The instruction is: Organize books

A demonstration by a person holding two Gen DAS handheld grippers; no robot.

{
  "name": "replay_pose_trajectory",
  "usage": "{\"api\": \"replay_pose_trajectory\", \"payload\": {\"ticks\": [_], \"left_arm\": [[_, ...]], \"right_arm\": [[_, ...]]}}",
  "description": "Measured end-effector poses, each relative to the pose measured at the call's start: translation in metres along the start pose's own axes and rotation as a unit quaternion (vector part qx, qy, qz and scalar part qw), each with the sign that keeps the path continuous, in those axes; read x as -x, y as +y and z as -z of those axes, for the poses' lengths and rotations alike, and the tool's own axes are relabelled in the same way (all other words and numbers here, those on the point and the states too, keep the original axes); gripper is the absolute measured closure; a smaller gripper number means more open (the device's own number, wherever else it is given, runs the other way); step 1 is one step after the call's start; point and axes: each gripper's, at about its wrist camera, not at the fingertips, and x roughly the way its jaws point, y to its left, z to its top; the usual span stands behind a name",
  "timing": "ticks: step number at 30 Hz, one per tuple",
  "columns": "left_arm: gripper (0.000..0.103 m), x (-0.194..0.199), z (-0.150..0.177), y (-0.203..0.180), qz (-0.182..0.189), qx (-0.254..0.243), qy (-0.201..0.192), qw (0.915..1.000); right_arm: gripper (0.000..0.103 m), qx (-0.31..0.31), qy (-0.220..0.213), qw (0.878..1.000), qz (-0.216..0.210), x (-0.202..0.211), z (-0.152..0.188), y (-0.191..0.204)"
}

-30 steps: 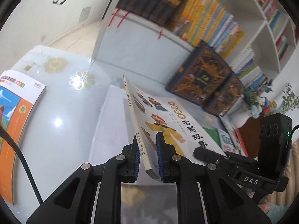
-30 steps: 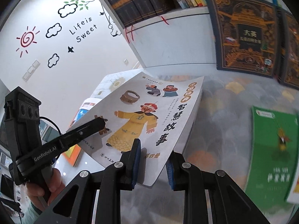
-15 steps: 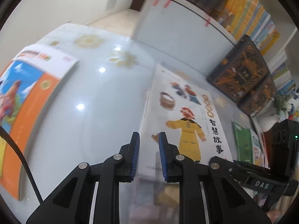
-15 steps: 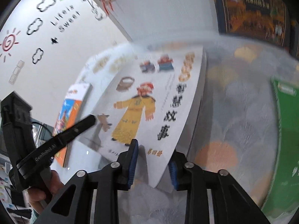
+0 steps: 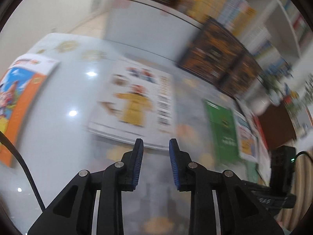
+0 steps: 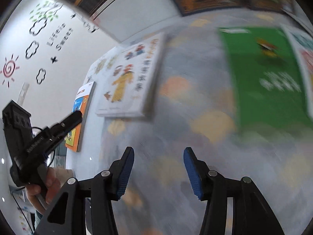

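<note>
A white storybook (image 5: 137,101) with a yellow-robed figure on its cover lies flat on the pale table (image 5: 64,137), seen too in the right wrist view (image 6: 129,82). My left gripper (image 5: 156,145) hangs just short of its near edge, jaws opening, nothing between them. My right gripper (image 6: 158,152) is over bare table to the right of the book, jaws opening and empty. A green book (image 6: 266,78) lies flat further right (image 5: 223,129). An orange and blue book (image 5: 17,98) lies at the left (image 6: 82,113). Both views are blurred by motion.
Two dark ornate boxed sets (image 5: 225,60) lean against the white bookshelf (image 5: 148,23) at the back, rows of books above. More flat books (image 5: 248,137) lie right of the green one. A hand (image 6: 37,188) holds the left gripper's handle.
Both grippers let go of the white storybook, which went from tilted upright to lying flat. Both have pulled back from it with jaws wider; the right one swung toward the green book.
</note>
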Motion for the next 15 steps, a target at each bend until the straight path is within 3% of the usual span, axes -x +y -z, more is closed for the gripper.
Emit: {"api": "replay_pose_trajectory", "payload": {"ticks": [4, 8, 12, 15], "left_arm": [[0.079, -0.022, 0.017, -0.083, 0.048, -0.059, 0.037, 0.9964], [0.079, -0.050, 0.042, -0.178, 0.096, -0.122, 0.070, 0.9855], [0.079, -0.095, 0.065, -0.276, 0.132, -0.169, 0.113, 0.9702], [0.079, -0.126, 0.078, -0.326, 0.149, -0.182, 0.138, 0.9620]], "right_arm": [[0.052, -0.029, -0.025, 0.999, 0.032, 0.053, 0.029, -0.054], [0.052, -0.061, -0.062, 0.994, 0.070, 0.118, 0.053, -0.117], [0.052, -0.125, -0.110, 0.980, 0.108, 0.182, 0.071, -0.197], [0.052, -0.193, -0.141, 0.964, 0.119, 0.224, 0.081, -0.264]]}}
